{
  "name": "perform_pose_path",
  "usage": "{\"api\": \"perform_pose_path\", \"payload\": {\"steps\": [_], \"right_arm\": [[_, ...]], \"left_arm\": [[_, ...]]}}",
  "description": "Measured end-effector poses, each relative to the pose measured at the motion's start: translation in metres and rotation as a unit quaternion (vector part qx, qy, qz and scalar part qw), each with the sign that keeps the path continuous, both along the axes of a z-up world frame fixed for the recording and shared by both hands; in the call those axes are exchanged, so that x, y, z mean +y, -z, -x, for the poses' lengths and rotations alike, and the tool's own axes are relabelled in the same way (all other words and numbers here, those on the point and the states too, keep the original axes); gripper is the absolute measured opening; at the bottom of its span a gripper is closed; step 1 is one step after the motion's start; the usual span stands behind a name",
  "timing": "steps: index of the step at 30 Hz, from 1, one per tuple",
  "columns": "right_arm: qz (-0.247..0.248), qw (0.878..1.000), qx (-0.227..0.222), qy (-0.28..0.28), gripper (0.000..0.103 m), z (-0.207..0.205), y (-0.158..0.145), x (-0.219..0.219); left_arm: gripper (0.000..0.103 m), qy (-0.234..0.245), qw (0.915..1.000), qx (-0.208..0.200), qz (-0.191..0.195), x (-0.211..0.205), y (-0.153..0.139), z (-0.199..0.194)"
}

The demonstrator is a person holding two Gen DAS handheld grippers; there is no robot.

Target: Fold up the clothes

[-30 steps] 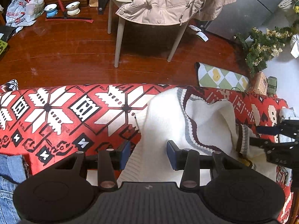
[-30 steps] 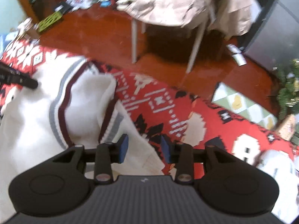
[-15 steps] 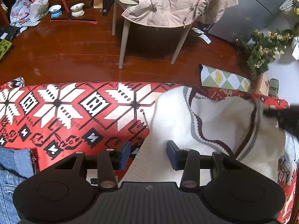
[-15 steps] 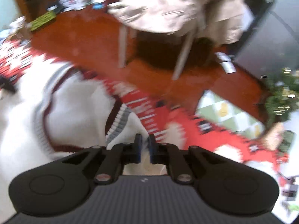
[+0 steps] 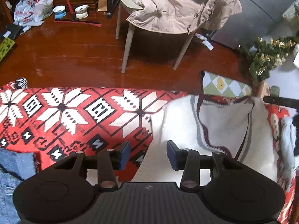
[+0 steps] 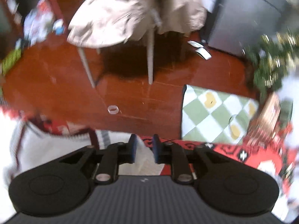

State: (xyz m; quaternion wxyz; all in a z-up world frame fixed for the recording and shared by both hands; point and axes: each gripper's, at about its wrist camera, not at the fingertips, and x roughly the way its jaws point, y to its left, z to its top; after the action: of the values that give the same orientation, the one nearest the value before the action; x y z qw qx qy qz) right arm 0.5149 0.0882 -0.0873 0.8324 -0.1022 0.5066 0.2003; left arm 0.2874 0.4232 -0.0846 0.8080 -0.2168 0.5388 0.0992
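A white knit sweater (image 5: 224, 127) with a maroon and grey V-neck trim lies spread on a red patterned blanket (image 5: 74, 115). My left gripper (image 5: 147, 155) hovers open over the sweater's left edge, with nothing pinched between its blue pads. In the blurred right wrist view, my right gripper (image 6: 144, 148) is at the sweater's (image 6: 46, 149) right shoulder, near the blanket's (image 6: 233, 153) far edge. Its jaws are opening, with a narrow gap. A fold of white knit lies between them, and the pads do not press on it.
Beyond the blanket's far edge is dark wood floor (image 5: 74, 56). On it stand a chair (image 5: 129, 37) draped with a beige jacket (image 5: 183, 5), a green checked mat (image 5: 224, 85) and Christmas greenery (image 5: 265, 59). Blue denim (image 5: 11, 168) lies at the lower left.
The right gripper closed on the sweater's right shoulder and pulled it to the right, which spread the sweater flat. Its jaws have now parted again. The left gripper stayed put.
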Motion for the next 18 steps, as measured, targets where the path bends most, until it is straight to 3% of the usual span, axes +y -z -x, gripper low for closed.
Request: {"api": "perform_pose_path", "payload": {"steps": [4, 9, 13, 15, 16, 18], "right_arm": [[-0.031, 1.000, 0.002, 0.003, 0.025, 0.015, -0.020, -0.008], [-0.056, 0.998, 0.025, -0.014, 0.027, 0.048, -0.024, 0.001], [-0.069, 0.997, 0.043, -0.016, 0.031, 0.084, -0.021, 0.017], [-0.080, 0.995, 0.057, -0.008, 0.033, 0.098, -0.018, 0.019], [-0.083, 0.994, 0.064, -0.003, 0.034, 0.104, -0.017, 0.020], [-0.093, 0.992, 0.083, 0.009, 0.034, 0.113, -0.012, 0.017]], "left_arm": [[0.038, -0.032, 0.9977, -0.004, 0.059, 0.007, 0.010, -0.010], [0.037, -0.046, 0.9949, -0.012, 0.089, 0.004, 0.014, -0.025], [0.036, -0.102, 0.9884, -0.023, 0.110, 0.023, 0.018, -0.027], [0.027, -0.128, 0.9831, -0.016, 0.130, 0.036, 0.025, -0.027], [0.011, -0.136, 0.9808, -0.011, 0.139, 0.042, 0.028, -0.027], [0.010, -0.151, 0.9755, 0.001, 0.160, 0.051, 0.035, -0.028]]}}
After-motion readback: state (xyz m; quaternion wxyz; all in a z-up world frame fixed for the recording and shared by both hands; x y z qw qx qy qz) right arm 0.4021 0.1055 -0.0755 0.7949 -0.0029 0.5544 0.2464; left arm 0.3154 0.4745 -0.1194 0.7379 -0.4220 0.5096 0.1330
